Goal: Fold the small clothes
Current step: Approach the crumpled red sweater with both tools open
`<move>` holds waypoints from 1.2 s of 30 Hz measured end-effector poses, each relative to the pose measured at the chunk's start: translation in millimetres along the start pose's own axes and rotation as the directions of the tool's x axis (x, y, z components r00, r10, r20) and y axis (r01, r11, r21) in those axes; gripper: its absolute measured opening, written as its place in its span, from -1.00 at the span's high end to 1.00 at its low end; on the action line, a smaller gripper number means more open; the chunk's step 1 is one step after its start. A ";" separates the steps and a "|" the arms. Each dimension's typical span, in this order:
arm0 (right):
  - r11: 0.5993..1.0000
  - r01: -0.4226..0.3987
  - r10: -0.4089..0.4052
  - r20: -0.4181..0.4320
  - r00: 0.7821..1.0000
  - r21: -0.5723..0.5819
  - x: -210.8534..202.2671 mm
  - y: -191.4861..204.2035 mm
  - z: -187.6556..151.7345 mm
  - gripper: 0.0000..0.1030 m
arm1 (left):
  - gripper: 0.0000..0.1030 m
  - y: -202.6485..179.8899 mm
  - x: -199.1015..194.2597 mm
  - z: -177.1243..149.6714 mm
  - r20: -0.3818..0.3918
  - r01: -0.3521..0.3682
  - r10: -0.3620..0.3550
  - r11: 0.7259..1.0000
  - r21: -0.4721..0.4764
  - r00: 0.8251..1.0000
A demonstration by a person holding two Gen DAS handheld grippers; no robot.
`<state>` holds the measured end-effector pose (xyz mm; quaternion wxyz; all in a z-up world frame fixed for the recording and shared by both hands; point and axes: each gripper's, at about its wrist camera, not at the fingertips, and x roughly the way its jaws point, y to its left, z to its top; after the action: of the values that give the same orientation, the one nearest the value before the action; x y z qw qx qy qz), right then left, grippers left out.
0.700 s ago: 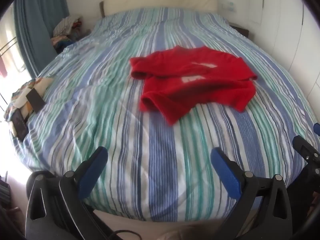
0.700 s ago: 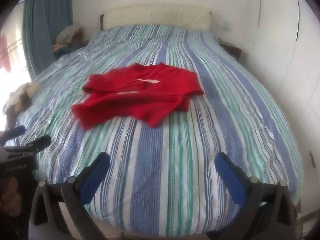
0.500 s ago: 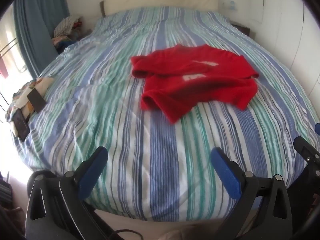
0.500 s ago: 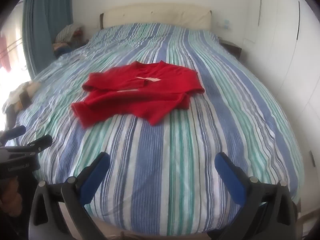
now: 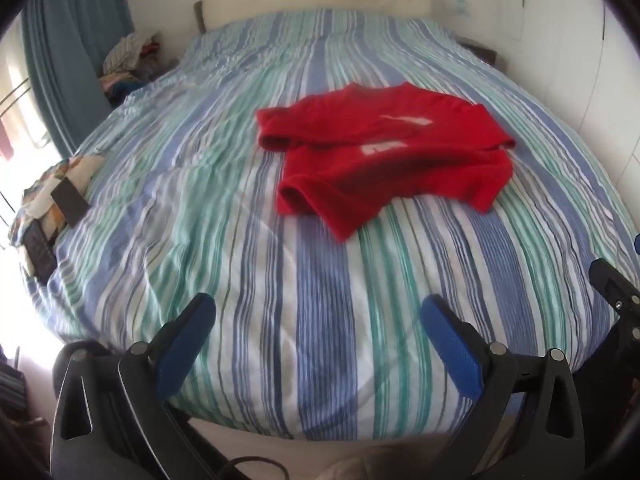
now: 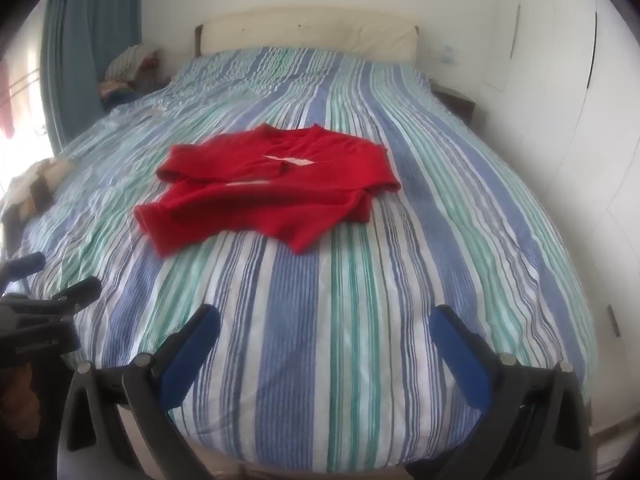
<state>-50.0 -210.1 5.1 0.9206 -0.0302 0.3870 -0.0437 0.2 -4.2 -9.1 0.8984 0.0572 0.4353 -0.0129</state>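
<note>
Curtain (image 5: 76,60) blue at far left, clothes pile (image 5: 128,56) beside the bed's head. Left gripper (image 5: 316,316) spread wide, empty, poised over the striped duvet (image 5: 320,280) near the foot. Red shirt (image 5: 384,152) crumpled mid-bed, well apart from both tools. Right gripper (image 6: 324,324) likewise wide and empty. White wardrobe doors (image 6: 560,100) at right.

Bright daylight blown out at the window (image 5: 16,120) (far left), soft overall blur, fisheye bending, dark vignetted corners
</note>
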 end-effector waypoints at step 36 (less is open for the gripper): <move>0.985 0.174 -0.174 -0.040 0.984 -0.004 10.6 -7.5 -1.7 -1.00 | -0.99 5.8 18.5 -8.6 -0.044 0.010 -0.011 1.000 -0.024 0.999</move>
<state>-44.3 -218.7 -2.9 0.9052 -0.0630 0.4014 -0.1243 5.4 3.0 -28.4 0.8892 0.0443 0.4553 -0.0113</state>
